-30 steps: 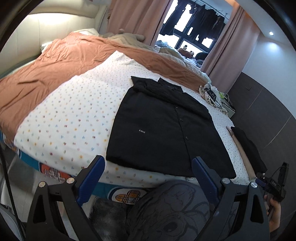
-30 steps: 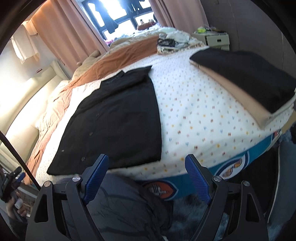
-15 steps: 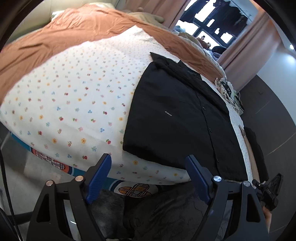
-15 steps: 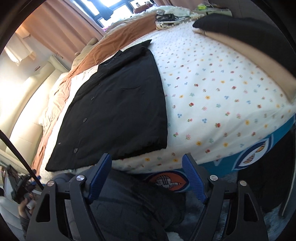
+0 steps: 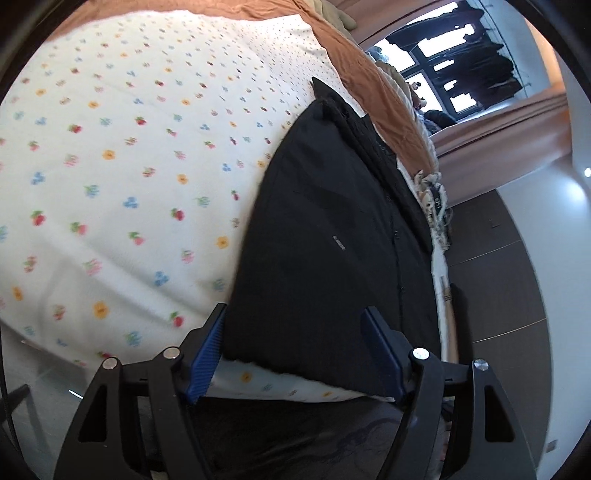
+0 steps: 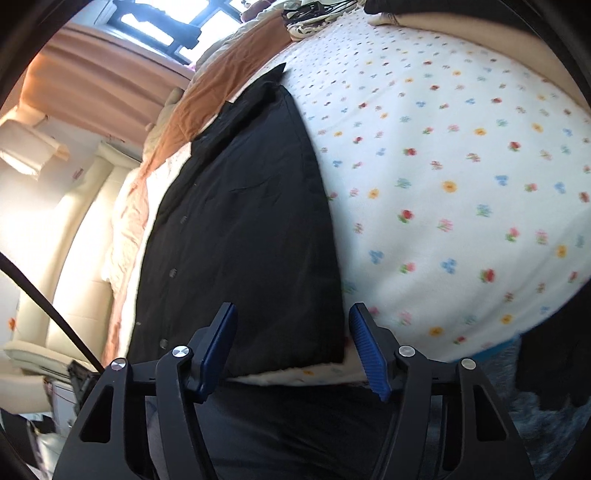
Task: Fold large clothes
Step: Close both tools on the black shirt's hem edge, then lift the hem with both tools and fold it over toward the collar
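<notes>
A black button-up shirt [image 5: 325, 251] lies flat on the flower-print bed sheet [image 5: 122, 177], its sides folded in and its hem toward me. My left gripper [image 5: 295, 350] is open, its blue fingers straddling the shirt's near left hem corner, close above the cloth. In the right wrist view the same shirt [image 6: 243, 236] lies on the sheet [image 6: 461, 184]. My right gripper [image 6: 293, 349] is open over the shirt's near right hem corner. Neither gripper holds any cloth.
An orange-brown blanket [image 5: 373, 74] covers the far side of the bed, also in the right wrist view [image 6: 221, 85]. Folded beige and black clothes [image 6: 443, 18] lie at the far right of the bed. Curtains and a window [image 5: 461, 74] stand beyond. My dark-clothed lap [image 5: 295, 435] fills the foreground.
Both grippers have dropped and moved forward to the shirt's near hem corners. The shirt has not moved.
</notes>
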`<state>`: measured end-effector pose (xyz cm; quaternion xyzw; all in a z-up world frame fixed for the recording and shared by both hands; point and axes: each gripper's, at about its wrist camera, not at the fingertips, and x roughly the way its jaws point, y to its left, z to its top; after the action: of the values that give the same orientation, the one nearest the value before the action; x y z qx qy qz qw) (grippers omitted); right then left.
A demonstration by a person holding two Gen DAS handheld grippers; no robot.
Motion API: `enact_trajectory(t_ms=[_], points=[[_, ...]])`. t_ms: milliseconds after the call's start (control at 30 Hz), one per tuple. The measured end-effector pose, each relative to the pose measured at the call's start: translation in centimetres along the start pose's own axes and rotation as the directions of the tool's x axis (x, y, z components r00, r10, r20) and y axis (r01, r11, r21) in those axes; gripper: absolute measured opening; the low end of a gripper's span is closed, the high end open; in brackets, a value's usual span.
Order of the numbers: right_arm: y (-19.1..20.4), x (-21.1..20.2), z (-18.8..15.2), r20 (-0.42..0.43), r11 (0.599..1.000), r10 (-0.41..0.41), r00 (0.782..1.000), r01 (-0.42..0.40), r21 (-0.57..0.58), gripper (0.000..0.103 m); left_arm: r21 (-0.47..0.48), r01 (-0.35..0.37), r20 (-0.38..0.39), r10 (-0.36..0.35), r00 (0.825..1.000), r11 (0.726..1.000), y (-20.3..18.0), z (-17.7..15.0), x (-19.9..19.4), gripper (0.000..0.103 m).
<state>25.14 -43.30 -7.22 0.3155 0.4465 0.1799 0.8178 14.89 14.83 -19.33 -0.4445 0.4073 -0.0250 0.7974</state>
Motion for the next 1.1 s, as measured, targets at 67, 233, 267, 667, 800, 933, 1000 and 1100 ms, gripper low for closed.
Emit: enact_trajectory(t_ms=[67,233,267,667,800,933,1000,1100], points=[[-0.2,0.8,0.3,-0.004,1.0,0.021,1.0,-0.02,0.019,0.061,-0.014,0.026,-0.009,-0.026,1.0,1.0,-0.1,0.2,0.6,0.073],[-0.2,2.8,0.8,0.008,0.999,0.037,0.999,-0.038,0.023,0.055,0.005,0.042,-0.011,-0.042,0.999,0.999,-0.8,0.1,1.6,0.072],[-0.3,3.1,0.9,0.016,1.0,0.017,1.0,-0.017,0.022,0.049,0.013,0.032,-0.004,-0.032,0.999,0.999,-0.9,0.1,1.6,0.062],[2.8,0.3,-0.2,0.156,0.999,0.004,0.988,0.002,-0.041,0.004,0.069,-0.06,0.129,0.051,0.99,0.996,-2.8,-0.7,-2.2,0.013],[4.4,-2.0,-1.4,0.191,0.996,0.029,0.981,-0.011,-0.092,0.004,0.115,-0.058,0.184,0.036,0.982,0.992,-4.8,-1.0,-5.0,0.013],[4.8,-4.9,-2.6,0.219,0.992,0.06,0.974,-0.033,-0.125,0.004,0.133,-0.035,0.215,0.006,0.977,0.99,-5.9,-1.9,-7.9,0.012],[4.9,-6.2,-3.0,0.228,0.989,0.074,0.971,-0.043,-0.138,0.004,0.145,-0.027,0.229,-0.007,0.973,0.989,-6.5,-2.3,-9.2,0.012],[5.1,-8.5,-3.6,0.243,0.985,0.102,0.965,-0.065,-0.158,0.004,0.16,-0.016,0.252,-0.025,0.967,0.987,-7.5,-3.2,-11.2,0.012]])
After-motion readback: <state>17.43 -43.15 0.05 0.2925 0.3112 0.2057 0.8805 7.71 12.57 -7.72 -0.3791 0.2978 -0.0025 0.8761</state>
